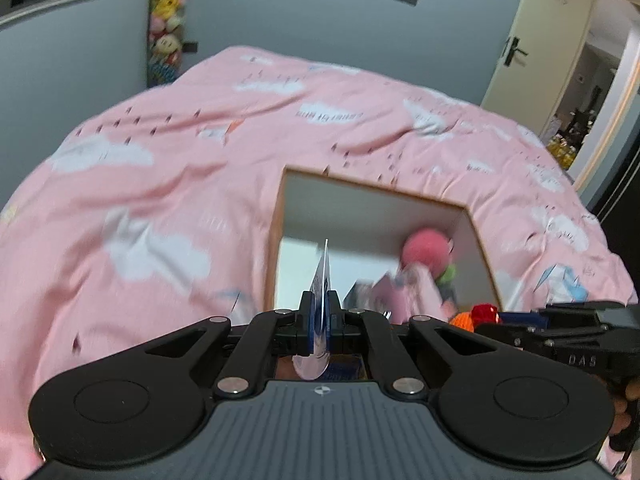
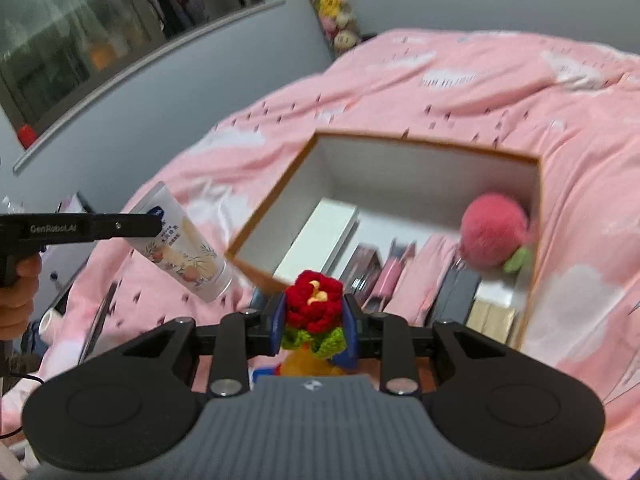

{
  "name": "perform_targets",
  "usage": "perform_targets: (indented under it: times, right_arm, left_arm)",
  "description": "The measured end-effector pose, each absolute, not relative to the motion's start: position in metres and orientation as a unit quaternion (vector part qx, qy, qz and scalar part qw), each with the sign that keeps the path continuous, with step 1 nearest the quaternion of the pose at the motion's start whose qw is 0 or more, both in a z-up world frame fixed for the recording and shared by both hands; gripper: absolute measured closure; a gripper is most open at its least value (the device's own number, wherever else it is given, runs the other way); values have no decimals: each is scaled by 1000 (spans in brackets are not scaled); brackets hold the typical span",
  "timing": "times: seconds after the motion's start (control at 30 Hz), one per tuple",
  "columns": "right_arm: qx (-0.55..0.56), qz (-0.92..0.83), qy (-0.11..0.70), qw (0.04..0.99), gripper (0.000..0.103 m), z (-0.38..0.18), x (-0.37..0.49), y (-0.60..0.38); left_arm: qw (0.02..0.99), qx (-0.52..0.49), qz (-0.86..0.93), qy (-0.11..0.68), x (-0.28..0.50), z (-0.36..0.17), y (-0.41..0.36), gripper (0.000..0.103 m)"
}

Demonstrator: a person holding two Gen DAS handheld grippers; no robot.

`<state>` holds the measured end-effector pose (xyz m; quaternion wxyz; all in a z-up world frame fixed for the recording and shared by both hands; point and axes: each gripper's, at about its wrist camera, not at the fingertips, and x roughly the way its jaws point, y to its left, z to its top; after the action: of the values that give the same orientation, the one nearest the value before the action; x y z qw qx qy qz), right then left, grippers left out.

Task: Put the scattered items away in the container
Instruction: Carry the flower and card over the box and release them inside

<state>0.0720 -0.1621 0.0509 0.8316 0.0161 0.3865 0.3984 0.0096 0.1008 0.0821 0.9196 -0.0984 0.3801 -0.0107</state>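
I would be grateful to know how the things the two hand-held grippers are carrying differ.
The left hand-held gripper pinches a smooth, flat-ended white tube, jaws nearly touching; the right hand-held gripper holds a bulky red, green and orange crocheted flower, jaws wider apart. The tube hangs beside the box; the flower sits at its near edge. Both are gripped and outside it.

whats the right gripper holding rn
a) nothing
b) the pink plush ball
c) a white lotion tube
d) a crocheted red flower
d: the right gripper is closed on the crocheted red flower, its blue pads pressing both sides; the white tube is in the left gripper, and the pink plush ball lies in the box.
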Motion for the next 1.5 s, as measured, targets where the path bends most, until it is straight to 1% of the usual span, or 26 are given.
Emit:
perform_targets:
  times: [0.1, 0.17, 0.37, 0.53, 0.9, 1.2, 1.3, 1.37, 1.47, 1.5]
  right_arm:
    - [32, 388, 374, 842, 71, 59, 78, -171]
    - [35, 373, 370, 850, 71, 61, 84, -174]
    - [51, 320, 376, 868, 71, 55, 106, -186]
    - [43, 291, 387, 874, 71, 44, 121, -193]
    - [-21, 263, 387, 884, 71, 24, 160, -186]
    - [-162, 237, 375, 882, 71, 5, 168, -154]
    - [-187, 230, 384, 875, 71, -1, 171, -148]
    - [-195, 228, 389, 871, 71, -4, 172, -146]
    - [-203, 224, 394, 868, 70, -6, 173, -144]
    - [-205, 224, 396, 866, 70, -7, 173, -143]
  left_arm:
    - [926, -94, -33, 364, 28, 89, 92, 98]
    - [924, -98, -41, 368, 46, 85, 85, 98]
    - [903, -95, -30, 417, 91, 39, 76, 98]
    - [888, -107, -34, 447, 104, 9, 77, 98]
    - [879, -68, -31, 471, 113, -16, 57, 98]
    - [870, -89, -45, 483, 112, -26, 57, 96]
    - [871, -94, -44, 480, 110, -25, 59, 95]
    - [871, -103, -47, 478, 108, -23, 61, 87]
    - [874, -114, -46, 469, 104, -19, 65, 78]
    - [876, -118, -45, 466, 102, -17, 67, 77]
